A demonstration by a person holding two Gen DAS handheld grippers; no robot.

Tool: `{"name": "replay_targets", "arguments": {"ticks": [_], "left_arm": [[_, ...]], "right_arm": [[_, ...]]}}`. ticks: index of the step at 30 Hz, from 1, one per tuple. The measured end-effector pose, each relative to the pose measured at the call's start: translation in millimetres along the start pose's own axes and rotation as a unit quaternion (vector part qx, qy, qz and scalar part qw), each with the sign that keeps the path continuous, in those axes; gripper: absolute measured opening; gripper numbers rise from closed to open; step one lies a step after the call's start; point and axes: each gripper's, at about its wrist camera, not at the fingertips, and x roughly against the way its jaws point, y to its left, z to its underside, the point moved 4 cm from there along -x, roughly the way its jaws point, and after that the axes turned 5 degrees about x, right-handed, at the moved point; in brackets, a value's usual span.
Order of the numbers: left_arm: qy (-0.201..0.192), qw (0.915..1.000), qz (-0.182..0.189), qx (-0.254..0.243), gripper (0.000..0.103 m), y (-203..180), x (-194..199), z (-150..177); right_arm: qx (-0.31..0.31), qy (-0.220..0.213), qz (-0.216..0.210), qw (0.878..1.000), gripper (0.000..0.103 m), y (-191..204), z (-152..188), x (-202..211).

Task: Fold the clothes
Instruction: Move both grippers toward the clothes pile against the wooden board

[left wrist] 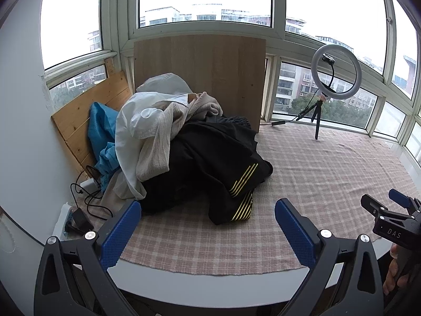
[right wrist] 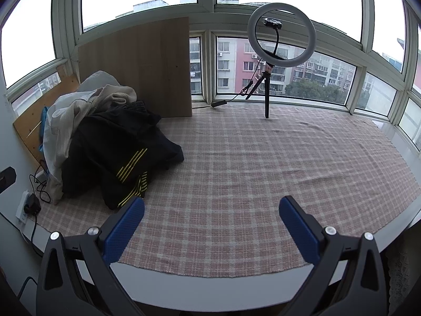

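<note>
In the left wrist view, the left tool [left wrist: 208,226] is held wide open and empty, just short of the heaped pile of black, white and cream clothes [left wrist: 184,142] on the pink-checked cloth-covered bench [left wrist: 315,173]. In the right wrist view, the right tool [right wrist: 211,223] is likewise spread open, gripping nothing, with the pile seen left of it.

Both wrist views low, windowward, perhaps level, sharing clothes pile [left wrist: 184,142]

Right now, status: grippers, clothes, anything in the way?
Left gripper and right gripper: jaws open, empty. Clothes piled, unfolded, far left of cloth. Ring light at the back, clear of the pile.
</note>
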Motion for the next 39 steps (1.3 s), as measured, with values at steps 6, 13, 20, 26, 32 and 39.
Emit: {"name": "replay_targets", "arguments": {"ticks": [6,13,20,26,32,39], "left_arm": [[0.016,0.9998,0.006,0.009,0.102,3,-7,-1],[0.02,0.9997,0.011,0.011,0.102,7,-15,1],[0.024,0.9996,0.005,0.015,0.102,15,-24,3],[0.026,0.9995,-0.001,0.016,0.102,17,-30,1],[0.036,0.9992,-0.005,0.019,0.102,7,-39,-1],[0.04,0.998,-0.027,0.041,0.102,-6,-44,-6]], "right_arm": [[0.0,-0.006,0.007,1.0,0.103,2,-2,-2],[-0.006,-0.005,0.009,1.0,0.103,-1,-3,-6],[-0.017,-0.009,0.012,1.0,0.103,-4,0,-5],[-0.016,-0.002,0.013,1.0,0.103,-6,0,-8],[-0.009,0.004,0.013,1.0,0.103,-15,-3,-13],[0.004,0.0,-0.012,1.0,0.103,-30,-22,-32]]}}
